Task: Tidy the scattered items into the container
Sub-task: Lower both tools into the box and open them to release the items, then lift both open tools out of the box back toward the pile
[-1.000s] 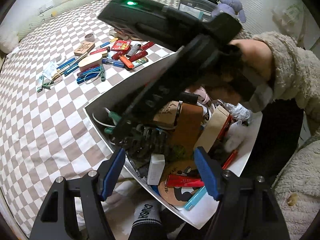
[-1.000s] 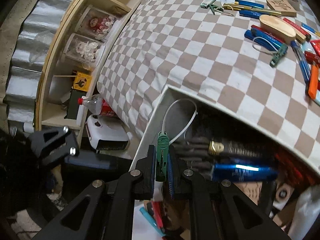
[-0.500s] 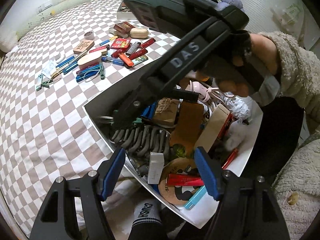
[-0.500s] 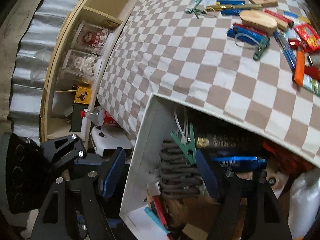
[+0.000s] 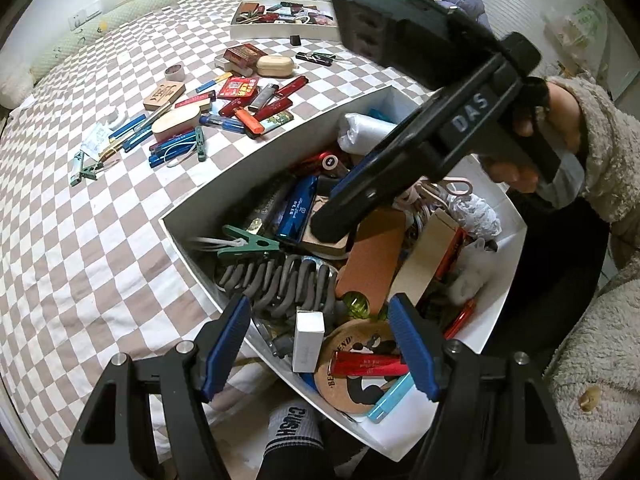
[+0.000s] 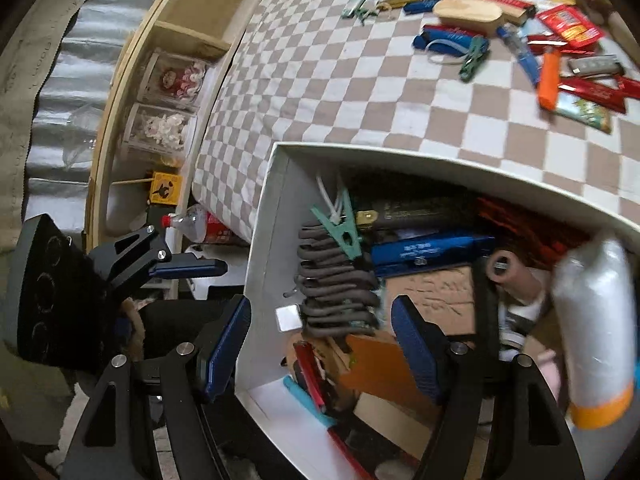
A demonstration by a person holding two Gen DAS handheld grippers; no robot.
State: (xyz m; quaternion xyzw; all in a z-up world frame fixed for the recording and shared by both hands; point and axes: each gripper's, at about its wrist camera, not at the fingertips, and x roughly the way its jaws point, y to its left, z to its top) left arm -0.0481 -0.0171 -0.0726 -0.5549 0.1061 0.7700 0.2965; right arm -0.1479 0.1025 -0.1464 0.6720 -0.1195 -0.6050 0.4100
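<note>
A white box (image 5: 280, 148) packed with small items sits at the near edge of the checked bedspread. A green clothespin (image 5: 248, 245) lies loose in its left corner on a grey coiled piece (image 5: 280, 280); it also shows in the right wrist view (image 6: 344, 232). My right gripper (image 6: 320, 344) hovers open over the box (image 6: 272, 208) with nothing between its pads. My left gripper (image 5: 320, 344) is open above the box's near wall, gripping nothing. Scattered pens, lighters and packets (image 5: 240, 108) lie on the bedspread beyond the box.
A second white tray (image 5: 280, 28) with items sits far back on the bed. A wooden shelf (image 6: 168, 92) with jars and a bottle (image 6: 200, 224) stands below the bed's left edge. A sleeved hand (image 5: 560, 128) holds the right gripper. A socked foot (image 5: 292, 432) is below the box.
My right gripper went from shut on the green clothespin to open, leaving the clothespin in the box's corner, then drew back up and to the right. The left gripper stayed still.
</note>
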